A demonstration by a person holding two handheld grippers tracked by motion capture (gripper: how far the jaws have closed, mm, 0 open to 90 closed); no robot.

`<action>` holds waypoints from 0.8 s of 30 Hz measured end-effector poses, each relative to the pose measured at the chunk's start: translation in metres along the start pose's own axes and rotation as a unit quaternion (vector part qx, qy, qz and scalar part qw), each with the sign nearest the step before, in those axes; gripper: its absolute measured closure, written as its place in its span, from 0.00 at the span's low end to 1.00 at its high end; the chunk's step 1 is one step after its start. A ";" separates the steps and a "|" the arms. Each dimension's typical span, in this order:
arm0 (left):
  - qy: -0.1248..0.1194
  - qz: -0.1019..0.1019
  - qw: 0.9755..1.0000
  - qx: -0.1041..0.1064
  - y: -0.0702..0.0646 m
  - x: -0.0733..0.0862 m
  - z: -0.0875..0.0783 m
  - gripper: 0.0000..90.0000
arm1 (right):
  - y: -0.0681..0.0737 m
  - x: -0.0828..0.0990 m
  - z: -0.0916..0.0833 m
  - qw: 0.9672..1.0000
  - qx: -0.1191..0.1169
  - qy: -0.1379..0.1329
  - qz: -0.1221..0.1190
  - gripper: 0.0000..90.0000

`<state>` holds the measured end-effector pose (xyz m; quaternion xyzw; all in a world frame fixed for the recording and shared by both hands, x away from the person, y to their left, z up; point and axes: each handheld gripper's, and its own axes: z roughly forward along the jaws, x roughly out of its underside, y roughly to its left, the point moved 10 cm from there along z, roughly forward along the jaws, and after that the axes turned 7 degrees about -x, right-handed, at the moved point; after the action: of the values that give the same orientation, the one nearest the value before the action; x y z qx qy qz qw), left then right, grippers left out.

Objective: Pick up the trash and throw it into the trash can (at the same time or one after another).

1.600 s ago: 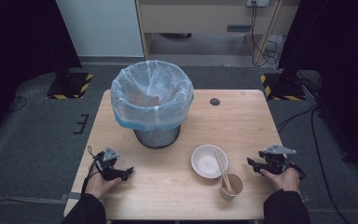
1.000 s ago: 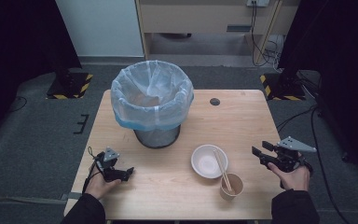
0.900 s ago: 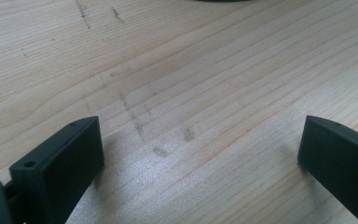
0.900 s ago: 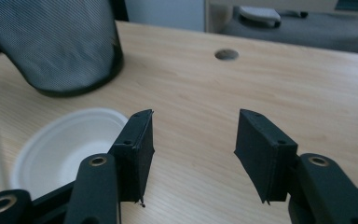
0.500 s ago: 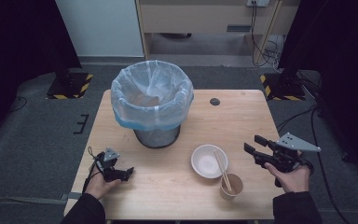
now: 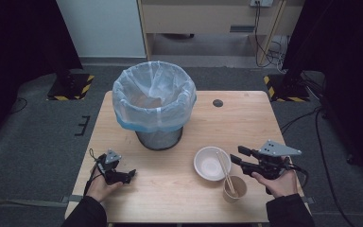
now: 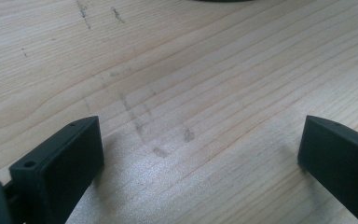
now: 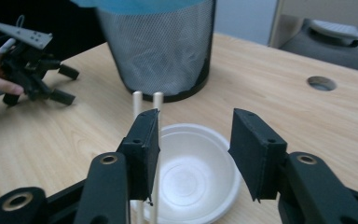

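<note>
Table (image 6: 170, 189) of pale wood carries everything. Largest item, a mesh bin (image 6: 154, 108) with a blue-white liner, stands well ahead and to the left of the right gripper (image 6: 235, 155). White bowl (image 6: 211, 163) lies directly in front of and below that gripper's jaws, near but not touched. Paper cup (image 6: 234, 188) sits just beside the gripper, on the person's side of the bowl, with two chopsticks (image 8: 145, 105) standing in it; in the right gripper view they rise by the left jaw. Right jaws have just been closing and stand partly apart, with nothing clamped. Right hand (image 6: 279, 182) holds the tool level above the table, pointing towards the bowl. Left gripper (image 6: 128, 175) rests low on the wood, jaws wide apart, empty.
</note>
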<state>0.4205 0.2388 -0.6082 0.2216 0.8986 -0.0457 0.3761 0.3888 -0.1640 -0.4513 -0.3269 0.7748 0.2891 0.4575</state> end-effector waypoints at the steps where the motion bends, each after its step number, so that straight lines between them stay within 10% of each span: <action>1: 0.000 0.000 1.000 0.000 0.000 0.000 0.000 0.00 | 0.000 0.000 0.000 1.000 0.000 0.000 0.000 0.60; 24: 0.000 0.000 1.000 0.000 0.000 0.000 0.000 0.00 | 0.011 0.023 0.018 0.998 -0.046 0.038 0.019 0.76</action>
<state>0.4205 0.2388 -0.6081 0.2215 0.8986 -0.0456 0.3760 0.3811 -0.1489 -0.4781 -0.3431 0.7837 0.3205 0.4067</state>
